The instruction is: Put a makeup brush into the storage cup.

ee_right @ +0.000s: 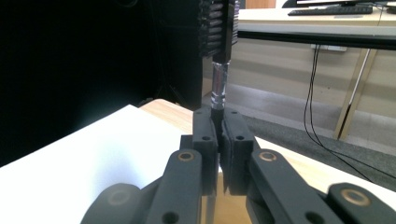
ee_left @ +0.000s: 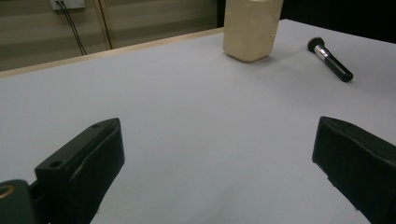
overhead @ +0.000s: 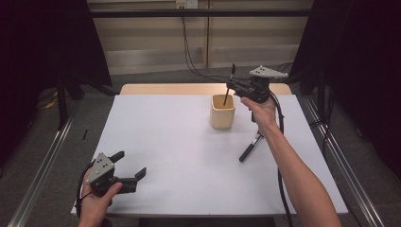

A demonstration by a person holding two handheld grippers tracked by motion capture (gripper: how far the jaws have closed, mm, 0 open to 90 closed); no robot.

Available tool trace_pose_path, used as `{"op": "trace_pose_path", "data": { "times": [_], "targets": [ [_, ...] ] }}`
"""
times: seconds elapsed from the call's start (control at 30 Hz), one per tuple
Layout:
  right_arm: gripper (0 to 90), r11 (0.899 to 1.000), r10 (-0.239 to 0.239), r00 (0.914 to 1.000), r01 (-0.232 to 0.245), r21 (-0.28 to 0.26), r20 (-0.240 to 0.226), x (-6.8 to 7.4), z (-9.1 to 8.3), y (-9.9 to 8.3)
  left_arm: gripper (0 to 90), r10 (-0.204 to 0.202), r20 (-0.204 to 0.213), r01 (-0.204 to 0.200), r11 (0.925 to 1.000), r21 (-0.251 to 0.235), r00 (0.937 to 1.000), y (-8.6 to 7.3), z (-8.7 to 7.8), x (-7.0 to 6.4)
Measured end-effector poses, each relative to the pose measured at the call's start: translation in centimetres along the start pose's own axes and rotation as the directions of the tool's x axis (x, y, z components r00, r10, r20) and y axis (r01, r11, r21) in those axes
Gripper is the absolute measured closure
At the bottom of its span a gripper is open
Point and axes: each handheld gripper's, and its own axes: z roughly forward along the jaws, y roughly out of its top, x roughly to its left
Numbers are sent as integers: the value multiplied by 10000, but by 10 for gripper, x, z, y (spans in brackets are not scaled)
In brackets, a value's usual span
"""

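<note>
A cream cup [overhead: 222, 111] stands on the white table [overhead: 165, 142], right of centre at the back. My right gripper [overhead: 232, 85] hovers just over it, shut on a thin black brush [overhead: 229, 89] that stands nearly upright, bristles up, with its lower end inside the cup's mouth. In the right gripper view the jaws pinch the brush handle [ee_right: 218, 88] below its silver ferrule. My left gripper [overhead: 130, 164] rests open near the front left corner, holding nothing. The left gripper view shows its jaws wide apart, with the cup [ee_left: 252, 28] far ahead.
A second black makeup brush [overhead: 249, 147] lies flat on the table to the right of the cup, also seen as the makeup brush [ee_left: 329, 59] from the left gripper. Black cables hang by the back wall. Metal rails run along both table sides.
</note>
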Motion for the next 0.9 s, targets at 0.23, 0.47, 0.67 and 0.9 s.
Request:
{"op": "trace_pose_path", "data": {
  "times": [0.23,0.47,0.67,0.9],
  "targets": [
    [867,9997,19,10000,-20,238,44,-1,7,-9,23,-71,-51,71,10000,1,10000,0,-1,1],
    [867,9993,-13,10000,14,378,-26,0,10,-15,23,-8,-24,7,10000,-35,10000,1,-1,1],
    [867,9985,26,10000,-31,542,78,-2,14,-23,23,92,-4,-92,10000,1,10000,1,-1,0],
    [867,9980,65,9999,-69,632,79,-2,15,-29,23,151,-34,-152,9998,-118,9999,1,-2,0]
  ]
}}
